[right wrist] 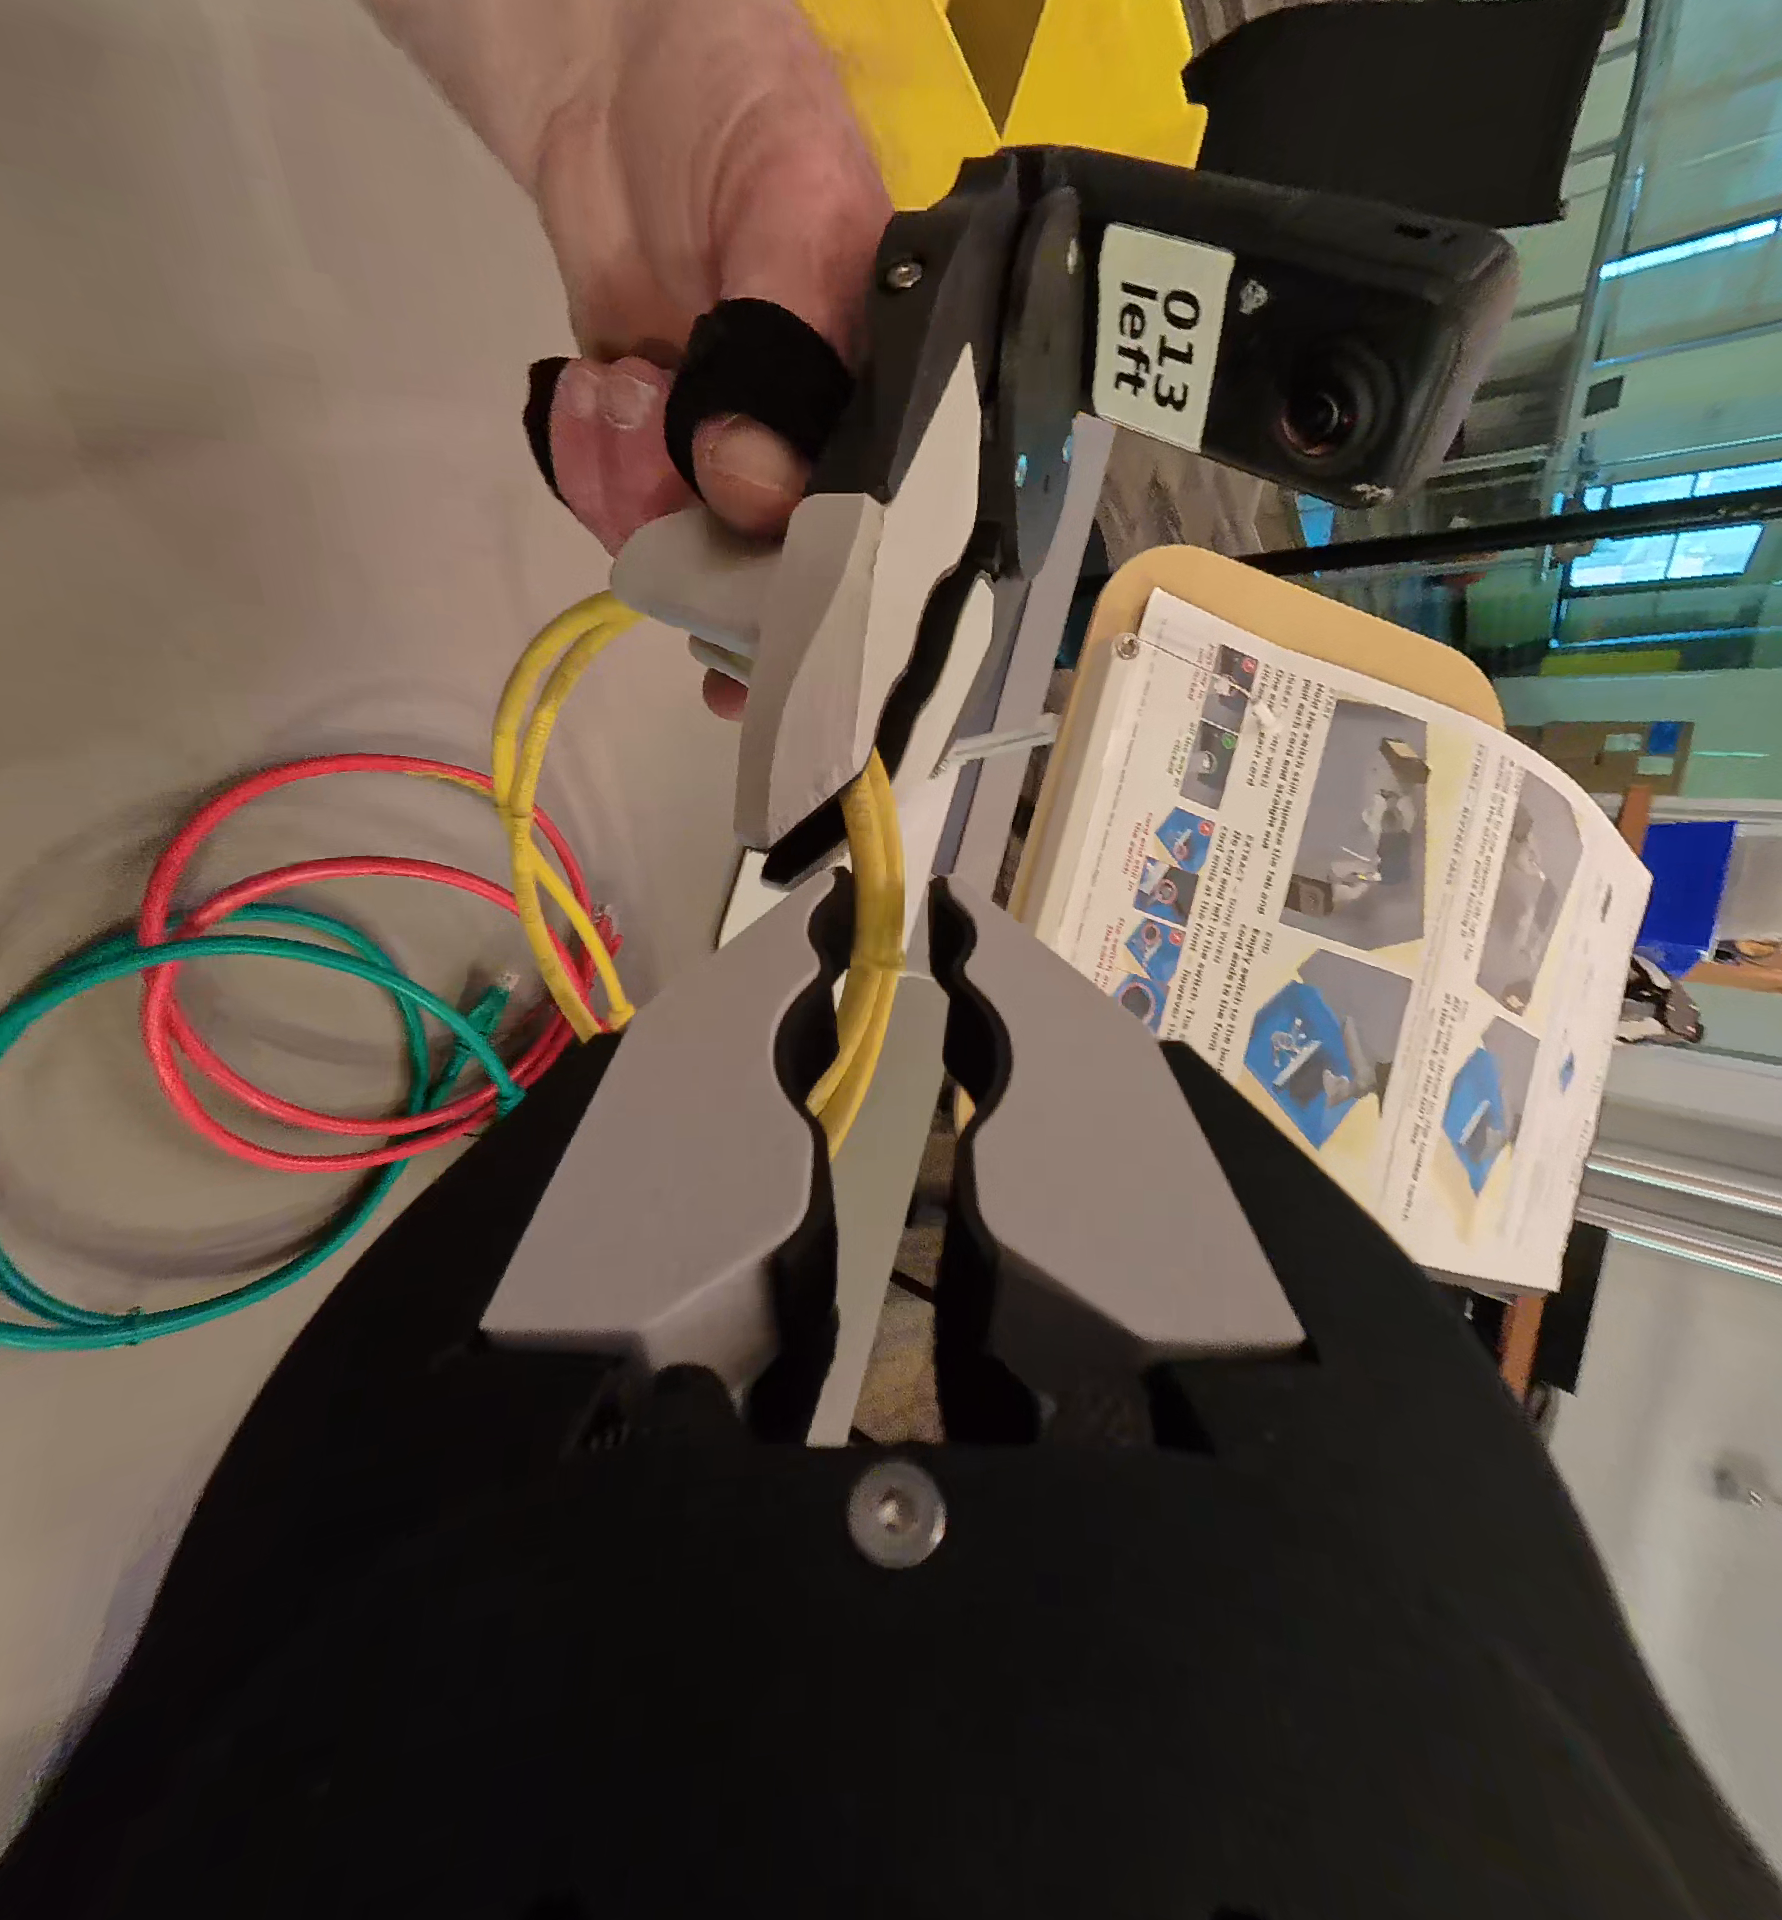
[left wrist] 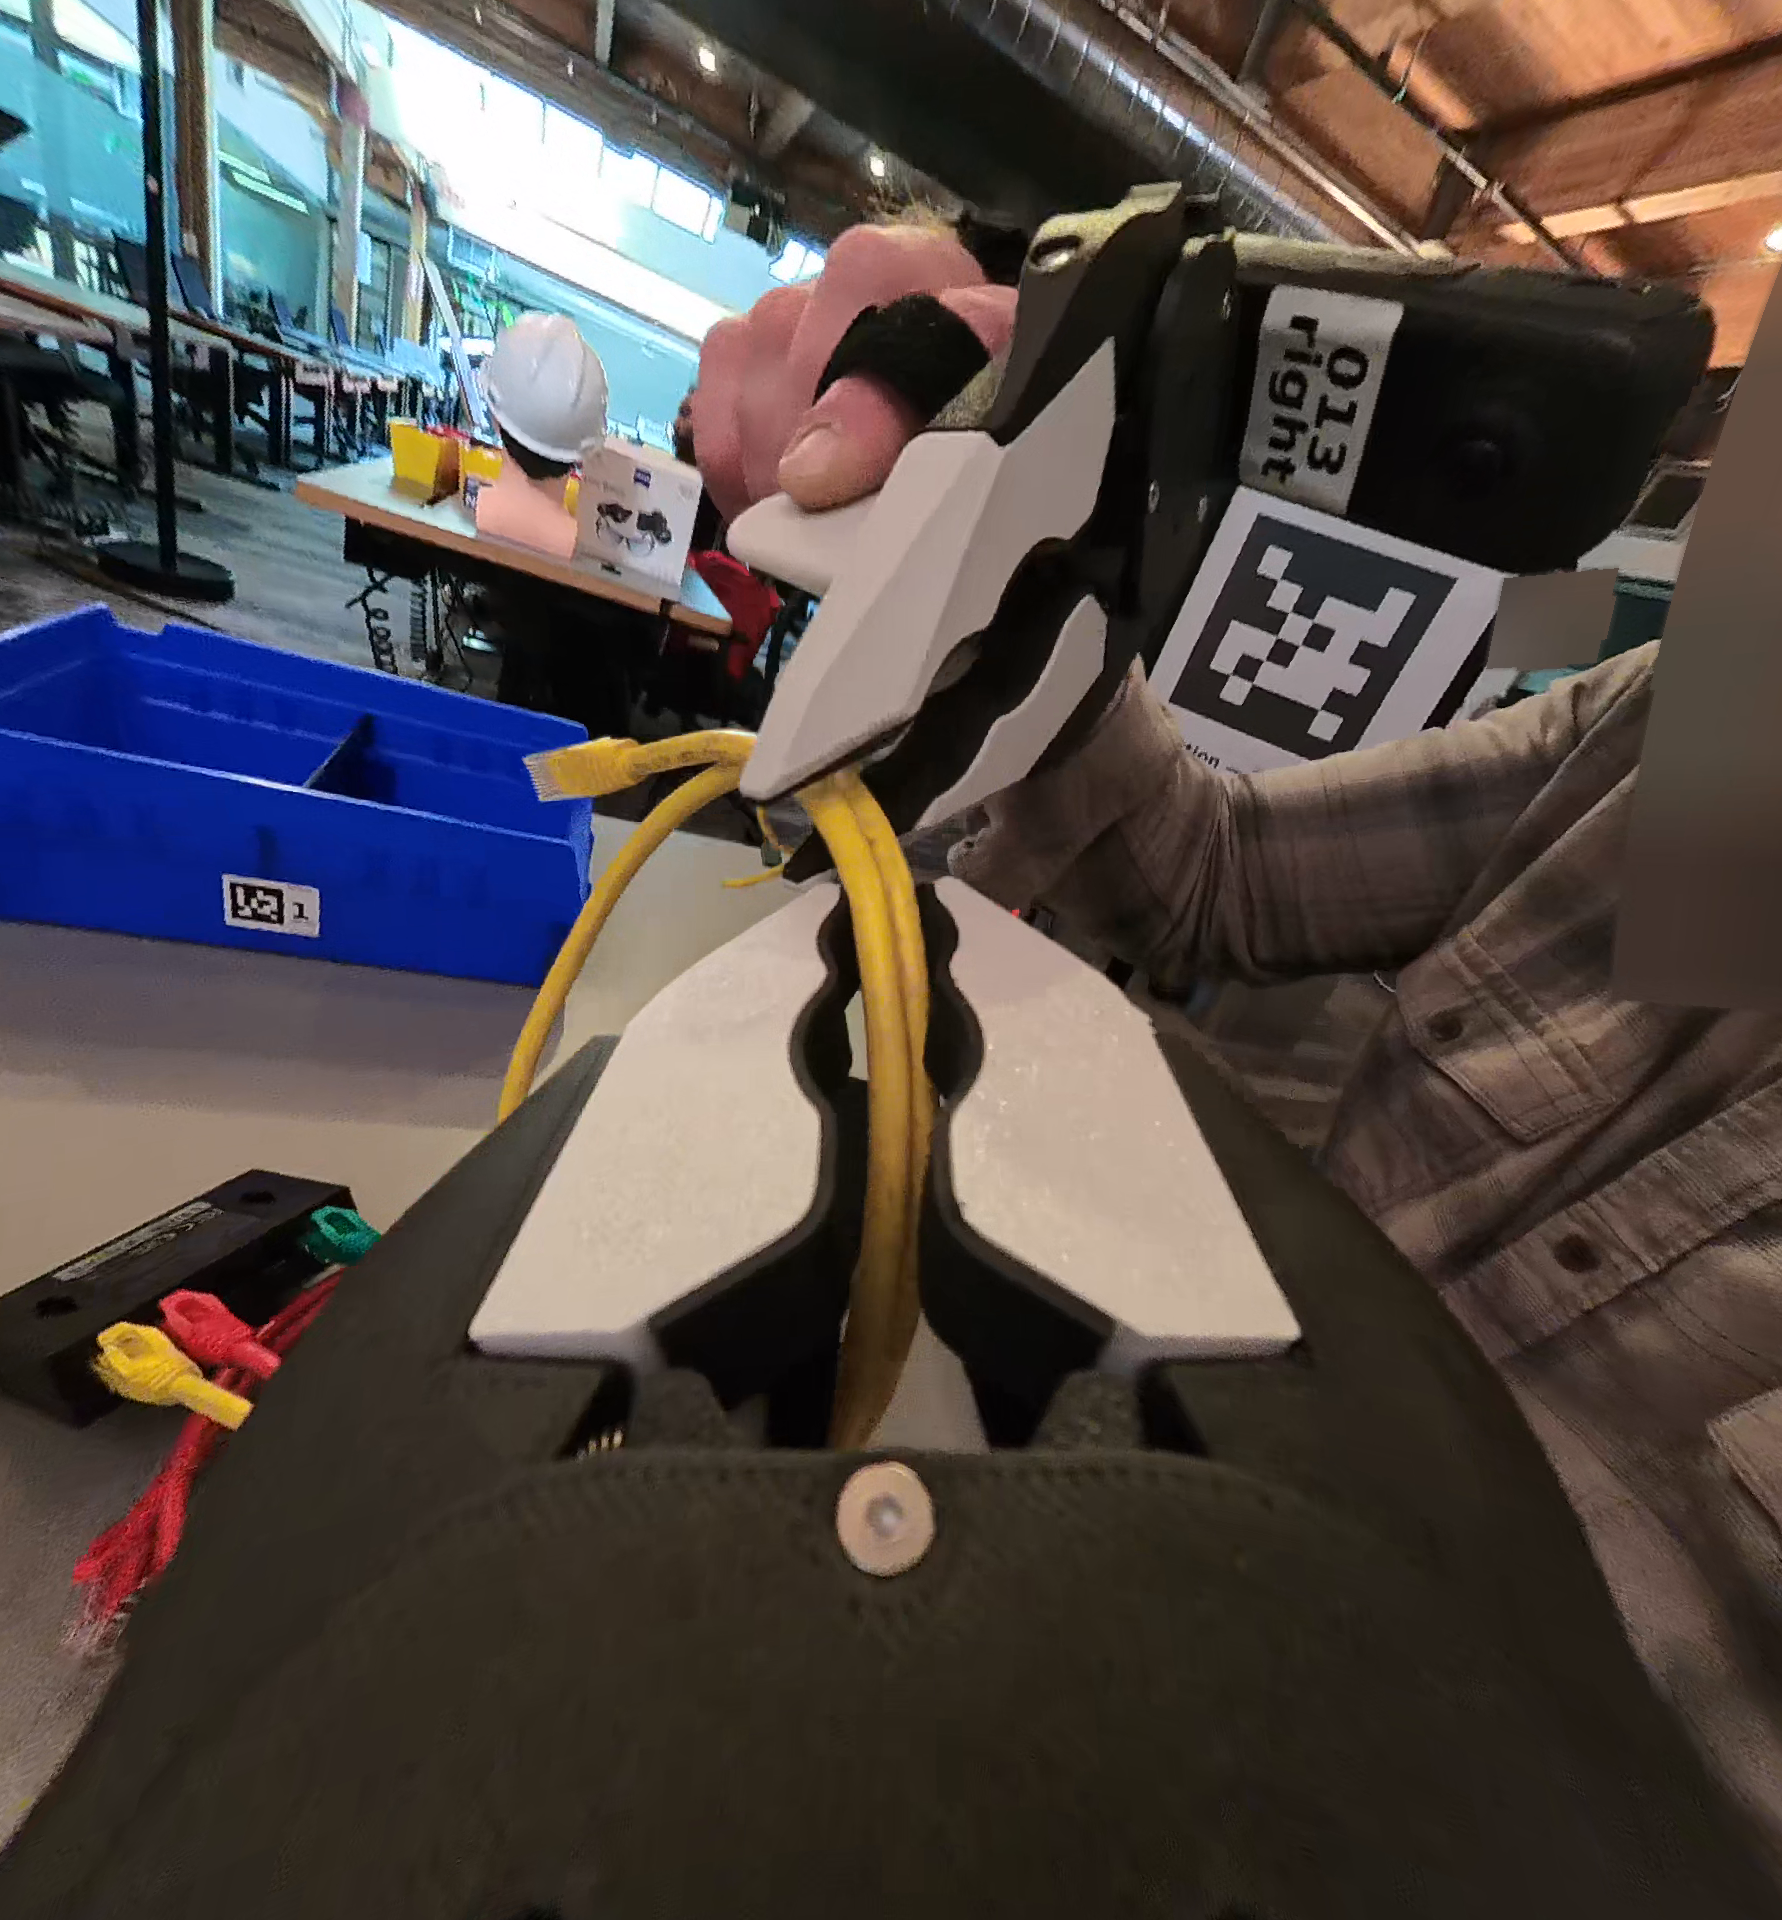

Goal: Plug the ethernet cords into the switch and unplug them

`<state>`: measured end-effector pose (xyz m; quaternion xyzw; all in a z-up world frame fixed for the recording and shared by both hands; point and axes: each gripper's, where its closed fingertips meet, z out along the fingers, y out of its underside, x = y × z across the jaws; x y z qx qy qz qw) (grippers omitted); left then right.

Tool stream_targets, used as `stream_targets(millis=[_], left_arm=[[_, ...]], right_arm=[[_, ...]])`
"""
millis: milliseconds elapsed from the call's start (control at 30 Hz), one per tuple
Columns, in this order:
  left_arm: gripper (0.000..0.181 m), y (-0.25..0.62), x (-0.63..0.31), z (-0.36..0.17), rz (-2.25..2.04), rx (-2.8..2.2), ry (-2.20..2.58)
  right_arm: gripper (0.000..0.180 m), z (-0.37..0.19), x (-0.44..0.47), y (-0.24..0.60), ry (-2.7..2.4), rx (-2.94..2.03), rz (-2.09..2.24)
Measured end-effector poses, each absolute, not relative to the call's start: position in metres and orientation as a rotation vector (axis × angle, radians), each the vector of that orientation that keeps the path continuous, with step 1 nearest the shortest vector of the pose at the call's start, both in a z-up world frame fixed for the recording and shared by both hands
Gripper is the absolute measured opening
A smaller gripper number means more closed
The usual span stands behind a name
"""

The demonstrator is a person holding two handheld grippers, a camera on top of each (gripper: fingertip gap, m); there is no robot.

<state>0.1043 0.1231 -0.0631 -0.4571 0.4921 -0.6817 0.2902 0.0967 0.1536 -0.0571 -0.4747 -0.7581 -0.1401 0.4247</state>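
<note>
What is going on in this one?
A person holds both grippers up over the table, pinching one yellow ethernet cord. The left gripper and the right gripper are both shut on it, with one yellow plug hanging free. On the table, the black switch has yellow, red and green plugs in it.

Daylight pours through the tall windows (left wrist: 513, 156) at the back of the hall, blown out to white glare there, while small ceiling spots (left wrist: 705, 57) glow under the dim wooden roof. The table (left wrist: 139, 1081) is evenly lit, with a soft shadow under the blue bin (left wrist: 243, 790). Both views bulge fisheye-style, lines bending at the edges. In the right wrist view the coiled cords (right wrist: 274, 1039) and table smear with motion blur.
</note>
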Motion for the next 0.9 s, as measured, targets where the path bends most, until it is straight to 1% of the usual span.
stream_targets(millis=[167,300,367,567,800,900], left_arm=[[0.009,0.126,0.103,-0.056,-1.867,-1.156,1.244],[0.007,0.127,0.102,-0.051,-1.879,-1.122,1.206],[0.006,0.130,0.100,-0.049,-1.891,-1.105,1.178],[0.006,0.132,0.097,-0.045,-1.907,-1.088,1.148],[0.006,0.131,0.094,-0.043,-1.943,-1.073,1.153],[0.006,0.130,0.092,-0.042,-1.955,-1.061,1.159]], right_arm=[[0.017,-0.048,0.096,0.158,-1.862,-1.177,-0.418],[0.026,-0.039,0.095,0.158,-1.849,-1.159,-0.449],[0.034,-0.033,0.095,0.156,-1.843,-1.140,-0.476],[0.044,-0.023,0.095,0.148,-1.855,-1.133,-0.503],[0.056,-0.011,0.103,0.133,-1.807,-1.218,-0.295],[0.054,-0.006,0.105,0.125,-1.750,-1.269,-0.143]])
